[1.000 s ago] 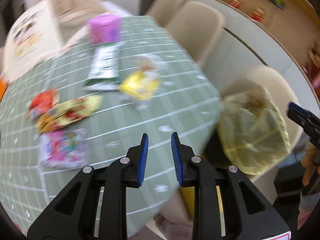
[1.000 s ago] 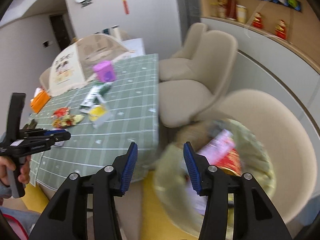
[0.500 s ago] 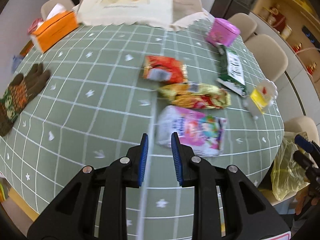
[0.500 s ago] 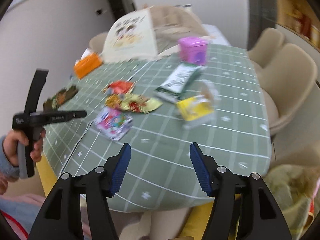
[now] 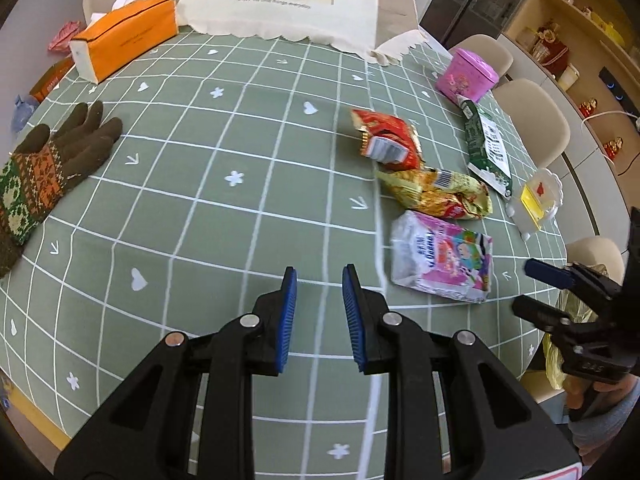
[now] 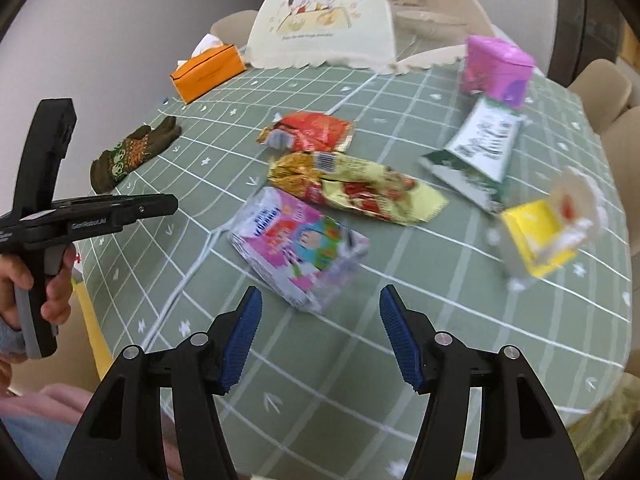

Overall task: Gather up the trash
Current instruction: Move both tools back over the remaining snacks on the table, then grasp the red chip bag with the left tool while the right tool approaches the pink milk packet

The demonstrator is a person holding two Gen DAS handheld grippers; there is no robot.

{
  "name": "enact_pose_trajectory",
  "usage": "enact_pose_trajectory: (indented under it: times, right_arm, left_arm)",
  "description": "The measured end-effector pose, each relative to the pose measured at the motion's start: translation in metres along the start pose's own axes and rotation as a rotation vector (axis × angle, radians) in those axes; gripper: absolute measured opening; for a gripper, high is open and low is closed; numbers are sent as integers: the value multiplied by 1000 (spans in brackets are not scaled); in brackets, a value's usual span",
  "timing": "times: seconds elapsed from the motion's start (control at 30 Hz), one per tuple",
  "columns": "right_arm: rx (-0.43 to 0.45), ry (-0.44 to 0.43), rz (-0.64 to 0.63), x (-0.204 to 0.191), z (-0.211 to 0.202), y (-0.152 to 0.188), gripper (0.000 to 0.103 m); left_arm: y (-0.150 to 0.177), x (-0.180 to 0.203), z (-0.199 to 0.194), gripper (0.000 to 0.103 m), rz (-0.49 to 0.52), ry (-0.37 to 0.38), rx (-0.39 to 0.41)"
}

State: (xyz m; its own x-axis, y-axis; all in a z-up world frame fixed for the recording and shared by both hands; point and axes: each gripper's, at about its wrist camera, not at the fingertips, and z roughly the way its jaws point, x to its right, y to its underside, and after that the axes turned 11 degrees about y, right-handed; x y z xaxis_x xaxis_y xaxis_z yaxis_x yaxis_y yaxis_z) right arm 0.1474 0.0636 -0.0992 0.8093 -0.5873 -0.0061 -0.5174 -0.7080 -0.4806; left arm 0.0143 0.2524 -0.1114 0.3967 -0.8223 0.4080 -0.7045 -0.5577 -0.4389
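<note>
Just short of the pink wrapper (image 6: 298, 248) we hold the right gripper (image 6: 320, 336) empty, its jaws just spread wide, and next must close on it.

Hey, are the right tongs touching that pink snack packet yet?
Apart. In the right wrist view the right tongs stand open and empty, and bare green tablecloth shows between their blue pads and the pink snack packet ahead.

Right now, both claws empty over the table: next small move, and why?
Probably ease the right claw forward and down onto the pink wrapper. Its jaws, which have just been opening, stand wide with nothing between them, and that wrapper lies nearest, straight ahead on the tablecloth.
</note>
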Motion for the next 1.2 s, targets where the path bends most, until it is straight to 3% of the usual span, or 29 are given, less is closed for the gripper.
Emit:
enact_pose_trajectory:
  times: [0.2,0.43,0.57,0.7,0.83,1.0,1.07,1.2]
  right_arm:
    - [-35,24,-110,-23,40,-20,58]
    - [-25,106,-57,-7,54,-32,58]
    - [-30,134,-4,4,46,-19,58]
    - [-28,133,29,5,34,2,58]
    - [-27,149,33,2,29,14,58]
    - [-65,123,88,7,26,17,58]
    - [-93,79,109,14,24,16,58]
    - [-90,78,186,28,16,19,58]
  left_arm:
    - [-2,-17,0,23,-3,26,-12]
    - [-20,-16,4,23,74,83,-27]
    - [-48,-5,11,28,158,135,-2]
    - [-90,12,30,30,307,163,34]
    - [-126,26,72,31,444,149,-44]
    - [-139,39,109,31,596,127,-157]
    - [-144,38,116,31,596,137,-194]
    - [-144,32,116,31,482,188,-249]
